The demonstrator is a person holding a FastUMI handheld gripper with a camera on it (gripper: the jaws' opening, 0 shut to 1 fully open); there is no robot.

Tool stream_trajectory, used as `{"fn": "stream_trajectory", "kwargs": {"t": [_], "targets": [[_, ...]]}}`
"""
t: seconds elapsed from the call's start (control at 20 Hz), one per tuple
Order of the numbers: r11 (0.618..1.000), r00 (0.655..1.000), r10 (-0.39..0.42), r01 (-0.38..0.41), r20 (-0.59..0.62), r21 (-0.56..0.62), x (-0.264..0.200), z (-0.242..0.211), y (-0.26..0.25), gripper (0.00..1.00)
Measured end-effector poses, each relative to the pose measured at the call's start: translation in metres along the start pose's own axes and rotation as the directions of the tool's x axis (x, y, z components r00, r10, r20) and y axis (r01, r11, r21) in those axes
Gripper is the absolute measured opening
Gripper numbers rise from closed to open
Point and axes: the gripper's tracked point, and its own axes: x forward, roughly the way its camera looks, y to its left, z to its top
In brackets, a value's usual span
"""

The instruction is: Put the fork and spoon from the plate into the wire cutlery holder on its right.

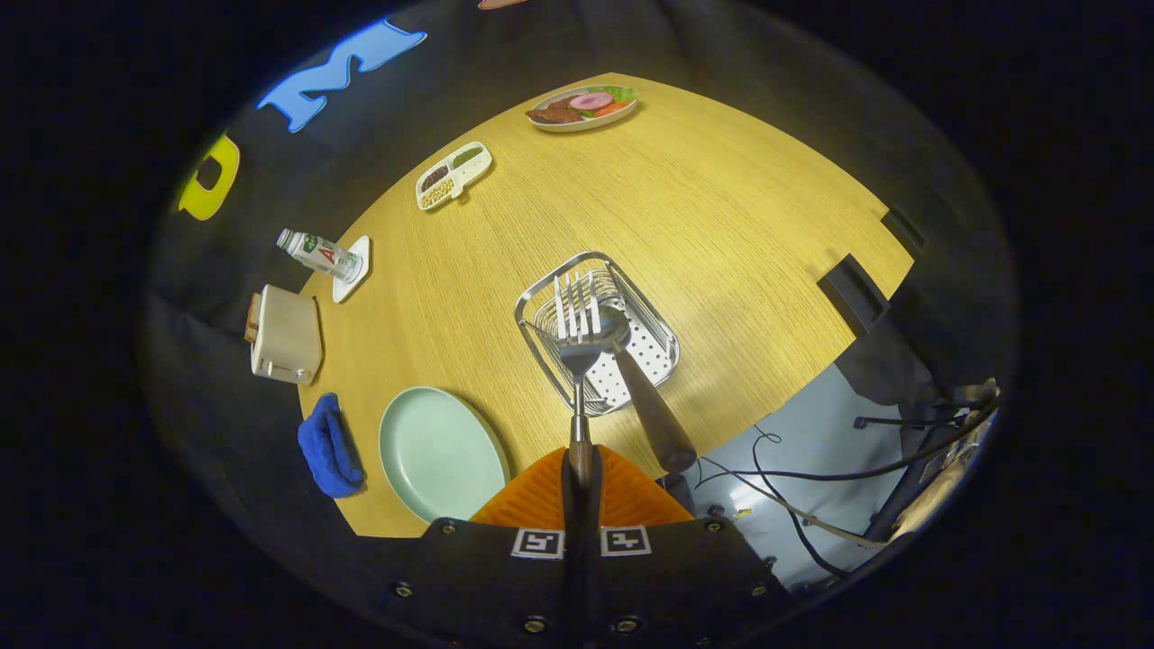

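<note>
While the gripper (581, 469) holds the fork (577, 338) by its handle, both fingers pressed on it, the tines point forward over the wire cutlery holder (597, 332), which stands on the wooden table (721, 234) just right of the pale green plate (440, 451). That plate lies bare, and the spoon (642, 388) already leans in the holder with its bowl down and its dark handle slanting out over the near right rim. By this evidence the second and last transfer is in hand (the fork appears to be above the basket, not yet resting in it). Next, the fork must be lowered inside the wire walls, left of the spoon handle, before the fingers part. Room is tight on the right, where the spoon handle sits and the table edge drops to the floor and cables; the far side offers open tabletop for withdrawal.
</note>
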Motion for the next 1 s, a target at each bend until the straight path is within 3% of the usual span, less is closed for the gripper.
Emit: {"fn": "stream_trajectory", "kwargs": {"t": [0.3, 0.35, 0.45, 0.5, 0.55, 1.0], "targets": [[1.000, 0.999, -0.027, 0.027, 0.036, -0.015, -0.006, 0.010, -0.001, 0.11], [0.999, 0.998, -0.037, 0.037, 0.048, -0.014, -0.006, 0.013, 0.000, 0.19], [0.999, 0.997, -0.040, 0.041, 0.072, -0.011, -0.010, 0.016, 0.001, 0.46], [0.999, 0.996, -0.040, 0.041, 0.078, -0.009, -0.009, 0.018, 0.001, 0.65], [0.999, 0.996, -0.041, 0.041, 0.083, -0.005, -0.010, 0.018, 0.002, 0.71], [1.000, 0.990, -0.004, 0.008, 0.143, -0.025, -0.027, 0.019, 0.024, 0.75]]}}
